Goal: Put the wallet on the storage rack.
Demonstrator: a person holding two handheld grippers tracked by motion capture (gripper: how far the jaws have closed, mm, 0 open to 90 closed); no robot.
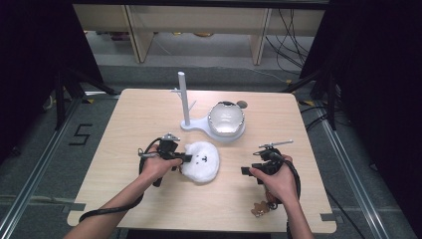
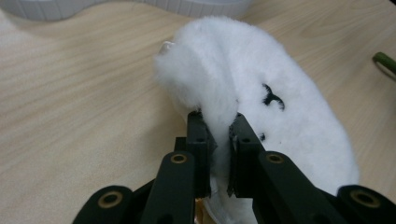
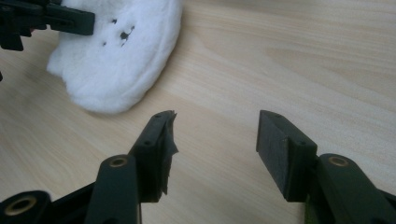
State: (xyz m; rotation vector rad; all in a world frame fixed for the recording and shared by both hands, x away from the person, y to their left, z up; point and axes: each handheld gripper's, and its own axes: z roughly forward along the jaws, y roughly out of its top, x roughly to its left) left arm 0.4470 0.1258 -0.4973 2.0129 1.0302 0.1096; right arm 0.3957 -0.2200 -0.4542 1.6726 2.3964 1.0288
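A white fluffy plush pouch [image 1: 201, 161] with a small black stitched face lies on the wooden table [image 1: 134, 114], near its middle. My left gripper [image 1: 185, 158] is at its left edge. In the left gripper view the jaws pinch a fold of the white plush [image 2: 243, 74], with fur squeezed between the pads [image 2: 201, 135]. My right gripper [image 1: 245, 171] rests low over the table to the right of the plush, apart from it. Its jaws stand open over bare wood in the right gripper view, where the plush [image 3: 121, 56] lies at the upper left.
A white stand [image 1: 184, 102] with a tall post and short pegs rises behind the plush; a shiny silver bowl-shaped piece [image 1: 226, 118] sits on its base. A small brown object [image 1: 260, 208] lies by the person's right wrist near the front edge.
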